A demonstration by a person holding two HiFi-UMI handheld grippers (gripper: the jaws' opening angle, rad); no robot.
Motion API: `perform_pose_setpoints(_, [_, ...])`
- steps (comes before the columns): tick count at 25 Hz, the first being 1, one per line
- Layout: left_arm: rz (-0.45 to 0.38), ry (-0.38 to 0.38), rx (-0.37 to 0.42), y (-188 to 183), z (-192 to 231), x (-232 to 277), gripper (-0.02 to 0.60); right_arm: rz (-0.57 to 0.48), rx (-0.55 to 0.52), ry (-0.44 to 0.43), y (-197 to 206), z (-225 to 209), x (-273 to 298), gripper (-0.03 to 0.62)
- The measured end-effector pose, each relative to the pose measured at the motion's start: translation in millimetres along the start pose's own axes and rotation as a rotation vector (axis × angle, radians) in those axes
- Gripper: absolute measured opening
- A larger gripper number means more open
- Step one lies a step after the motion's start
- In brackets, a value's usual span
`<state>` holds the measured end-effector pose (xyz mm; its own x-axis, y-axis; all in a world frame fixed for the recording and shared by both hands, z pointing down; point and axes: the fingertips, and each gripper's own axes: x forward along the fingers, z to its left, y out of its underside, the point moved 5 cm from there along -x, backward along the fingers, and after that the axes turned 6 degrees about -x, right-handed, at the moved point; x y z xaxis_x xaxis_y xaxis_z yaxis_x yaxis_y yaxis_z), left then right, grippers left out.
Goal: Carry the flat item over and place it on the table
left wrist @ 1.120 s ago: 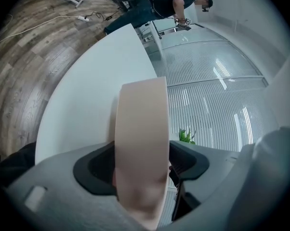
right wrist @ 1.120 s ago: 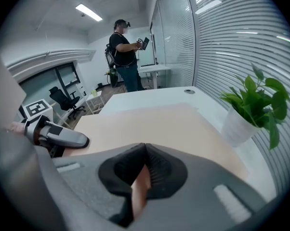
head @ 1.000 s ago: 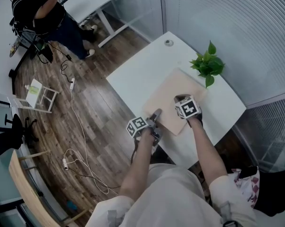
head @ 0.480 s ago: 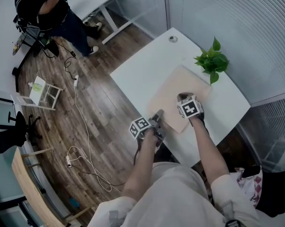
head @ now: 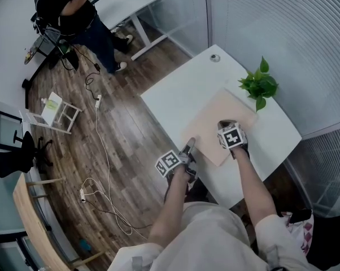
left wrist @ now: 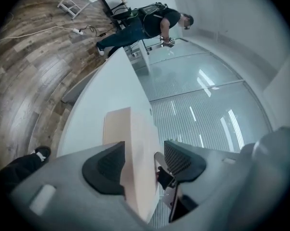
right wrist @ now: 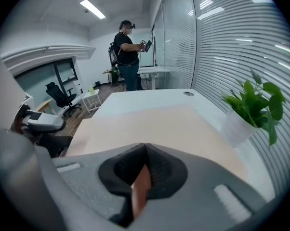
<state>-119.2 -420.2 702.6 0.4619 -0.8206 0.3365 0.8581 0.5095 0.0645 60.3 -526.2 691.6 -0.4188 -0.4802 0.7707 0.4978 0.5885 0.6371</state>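
The flat item is a pale wooden board (head: 221,123) lying on the white table (head: 175,95). My left gripper (head: 188,149) is at the board's near left corner. In the left gripper view the board (left wrist: 130,134) stands edge-on between the jaws of my left gripper (left wrist: 144,160). These jaws have just been closing; one pad lies against the board and a gap shows at the other. My right gripper (head: 226,126) is at the near edge. The right gripper view has my right gripper (right wrist: 144,170) shut on the thin edge of the board (right wrist: 159,124).
A potted green plant (head: 260,84) stands on the table just beyond the board's far corner, close to a slatted glass wall. A person (head: 74,16) stands by another desk at the far left. A white cable (head: 102,168) trails over the wooden floor left of the table.
The left gripper has lifted a little at the board's near left corner. The right gripper has kept its hold on the near edge. The head view has shifted slightly.
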Motion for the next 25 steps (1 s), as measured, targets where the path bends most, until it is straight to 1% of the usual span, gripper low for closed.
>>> perform_pose_setpoints(2, [-0.047,0.078,0.036,-10,-16,-8,0.265,-0.031,-0.008,-0.012,-4,-2,-8,0.002])
perform_pose_setpoints(4, [-0.087,0.136,0.095,-21,-32,-18,0.265,-0.086,-0.012,0.001,-5,0,-20,0.002])
perform_pose_setpoints(8, [-0.157,0.237,0.269,-44,-70,-38,0.265,-0.199,0.037,0.030,-7,8,-43,0.002])
perform_pose_setpoints(11, [-0.216,0.337,0.390,-57,-103,-56,0.265,-0.249,0.088,0.020,-3,16,-59,0.002])
perform_pose_setpoints(13, [-0.254,0.383,0.470,-63,-126,-68,0.265,-0.280,0.124,0.004,1,20,-71,0.002])
perform_pose_setpoints(16, [-0.286,0.389,0.607,-67,-153,-88,0.267,-0.329,0.203,0.002,10,22,-94,0.002])
perform_pose_setpoints(18, [-0.294,0.364,0.719,-68,-166,-102,0.267,-0.353,0.245,0.028,16,22,-109,0.002])
perform_pose_setpoints(21, [-0.286,0.289,0.948,-64,-184,-116,0.265,-0.357,0.226,0.053,22,29,-123,0.002])
perform_pose_setpoints(22, [-0.279,0.271,1.013,-62,-189,-117,0.265,-0.359,0.220,0.057,23,30,-127,0.002])
perform_pose_setpoints(25, [-0.243,0.226,1.151,-49,-191,-119,0.265,-0.383,0.228,0.067,27,33,-139,0.002])
